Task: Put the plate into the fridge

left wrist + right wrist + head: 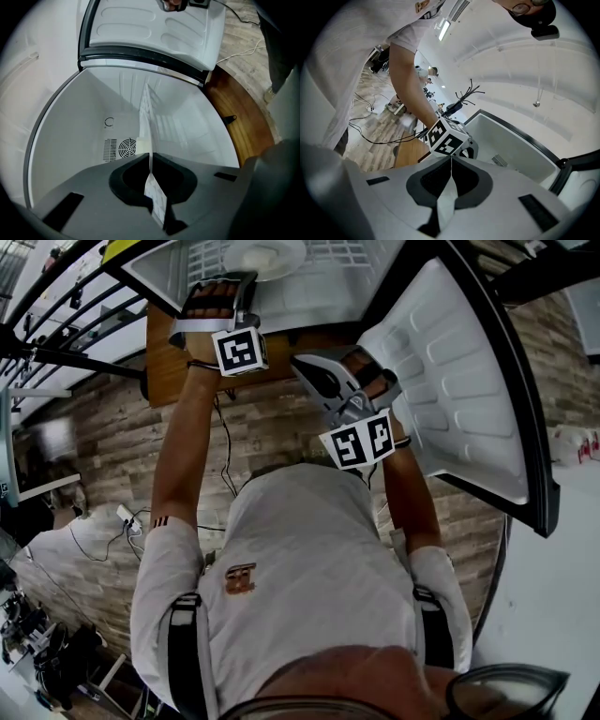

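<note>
The white plate [265, 256] lies on the wire shelf [330, 253] inside the open fridge [309, 298], at the top of the head view. My left gripper [220, 284] reaches to the fridge's front edge just short of the plate, jaws shut with nothing between them. Its own view [150, 161] looks into the white fridge interior [84, 131], with the shelf [146, 108] seen edge-on; the plate does not show there. My right gripper [309, 367] hovers shut and empty beside the fridge door [450, 381]. From its own view [451, 164] I see the left gripper's marker cube [447, 138].
The fridge door stands wide open at the right of the opening. The fridge sits on a wooden cabinet top [173, 367], also seen as wood [239, 122]. Cables [112, 540] trail over the plank floor [103, 437] at the left. A white wall [562, 615] is at the right.
</note>
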Demonstrator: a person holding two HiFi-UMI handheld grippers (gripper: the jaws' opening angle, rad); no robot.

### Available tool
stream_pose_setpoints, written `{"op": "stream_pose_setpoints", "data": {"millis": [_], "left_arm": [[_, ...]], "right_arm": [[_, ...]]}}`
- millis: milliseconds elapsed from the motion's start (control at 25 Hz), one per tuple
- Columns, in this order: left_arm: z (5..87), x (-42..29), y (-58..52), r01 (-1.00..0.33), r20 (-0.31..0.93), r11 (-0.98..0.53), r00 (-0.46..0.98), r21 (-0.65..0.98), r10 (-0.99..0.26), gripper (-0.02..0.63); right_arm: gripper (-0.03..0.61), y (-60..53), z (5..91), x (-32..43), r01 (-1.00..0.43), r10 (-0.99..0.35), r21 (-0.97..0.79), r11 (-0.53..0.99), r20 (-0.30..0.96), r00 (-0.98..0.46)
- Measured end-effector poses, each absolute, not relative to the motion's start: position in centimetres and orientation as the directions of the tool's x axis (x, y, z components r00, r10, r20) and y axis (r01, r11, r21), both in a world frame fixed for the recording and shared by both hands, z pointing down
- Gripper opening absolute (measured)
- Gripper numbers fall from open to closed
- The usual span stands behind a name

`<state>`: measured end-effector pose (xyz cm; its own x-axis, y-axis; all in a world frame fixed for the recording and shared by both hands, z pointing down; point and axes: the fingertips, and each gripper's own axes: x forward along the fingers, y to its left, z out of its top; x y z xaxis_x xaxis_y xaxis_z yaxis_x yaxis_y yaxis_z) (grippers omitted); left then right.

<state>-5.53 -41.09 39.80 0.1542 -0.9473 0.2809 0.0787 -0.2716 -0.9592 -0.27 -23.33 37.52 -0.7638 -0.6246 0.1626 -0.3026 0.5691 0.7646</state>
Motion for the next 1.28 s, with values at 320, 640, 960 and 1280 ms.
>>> {"op": "stream_pose_setpoints", "data": {"millis": [320, 640, 960, 1280], "left_arm": [[39.4, -4.8, -41.8, 0.082, 0.284, -0.274, 0.145, -0.958, -0.948, 0.031], [39.4, -4.7, -41.8, 0.099, 0.345, -0.333, 0.143, -0.938, -0.928, 0.034], [39.4, -4.5, -41.5, 0.123, 0.398, -0.381, 0.162, -0.916, -0.903, 0.081], [40.4, -4.3, -40.9, 0.153, 0.467, -0.445, 0.171, -0.883, -0.868, 0.133]], "right_arm": [[0.034, -23.7, 37.8, 0.1, -0.301, -0.614, 0.758, 0.579, 0.162, -0.773], [0.034, -24.1, 38.1, 0.3, -0.303, -0.607, 0.752, 0.585, 0.159, -0.778], [0.034, -24.3, 38.5, -0.1, -0.303, -0.604, 0.746, 0.594, 0.164, -0.78], [0.034, -24.2, 38.7, 0.2, -0.311, -0.612, 0.742, 0.594, 0.167, -0.773]]}}
